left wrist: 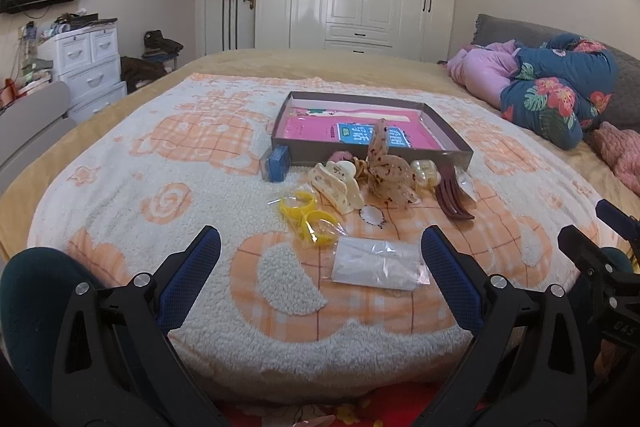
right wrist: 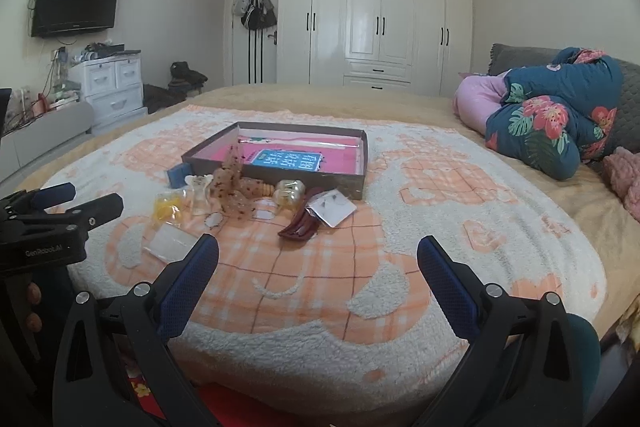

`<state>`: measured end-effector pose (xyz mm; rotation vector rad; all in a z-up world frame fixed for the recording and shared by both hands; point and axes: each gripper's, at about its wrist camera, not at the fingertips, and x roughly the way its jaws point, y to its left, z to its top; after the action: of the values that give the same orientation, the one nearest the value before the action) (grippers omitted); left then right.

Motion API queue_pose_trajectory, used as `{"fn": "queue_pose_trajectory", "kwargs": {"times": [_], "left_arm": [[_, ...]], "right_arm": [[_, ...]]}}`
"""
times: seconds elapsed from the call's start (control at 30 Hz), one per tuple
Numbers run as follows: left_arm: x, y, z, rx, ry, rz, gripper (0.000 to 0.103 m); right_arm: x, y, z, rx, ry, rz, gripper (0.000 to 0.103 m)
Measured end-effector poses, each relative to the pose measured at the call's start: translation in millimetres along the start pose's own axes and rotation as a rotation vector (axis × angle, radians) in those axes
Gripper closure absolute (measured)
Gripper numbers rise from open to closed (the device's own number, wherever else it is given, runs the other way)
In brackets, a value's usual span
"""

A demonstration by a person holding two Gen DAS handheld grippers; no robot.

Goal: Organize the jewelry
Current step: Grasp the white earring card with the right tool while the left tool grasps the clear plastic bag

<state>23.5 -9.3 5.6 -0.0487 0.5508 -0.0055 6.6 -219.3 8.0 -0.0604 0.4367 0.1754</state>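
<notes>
Tray: a shallow dark box (left wrist: 372, 151) with a pink lining lay open on the blanket.
Blue box: a small blue case (left wrist: 277, 164) stood touching the tray's near left corner.
Cream claw clip: (left wrist: 336, 185) lay in front of the tray, beside a speckled brown clip (left wrist: 386, 167) that stood upright.
Yellow pieces: bagged yellow rings (left wrist: 306, 213) lay nearest the left.
Dark comb: a maroon comb (right wrist: 298, 225) lay beside an earring card (right wrist: 334, 209).
White packet: a clear bag (left wrist: 376, 265) lay flat, closest to the blanket's near edge.
</notes>
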Motion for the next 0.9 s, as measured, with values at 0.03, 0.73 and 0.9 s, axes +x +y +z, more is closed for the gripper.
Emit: {"fn": "queue_pose_trajectory", "kwargs": {"times": [0.03,0.73,0.9], "left_arm": [[2.4,0.2,0.0,-0.004,0.007,0.002,0.011],[69.5,-31.4,-7.8,0.092,0.214,-0.112,0.011],[80.7,-38.4,-9.5,0.106,0.244,-0.124,0.011]], "right_arm": [[3.2,-1.5,0.8,0.004,0.008,-0.007,0.006],[108.5,-40.2,25.4,-0.033,0.238,0.053,0.006],[139.1,-48.9,28.8,-0.037,0.300,0.098,0.006]]}}
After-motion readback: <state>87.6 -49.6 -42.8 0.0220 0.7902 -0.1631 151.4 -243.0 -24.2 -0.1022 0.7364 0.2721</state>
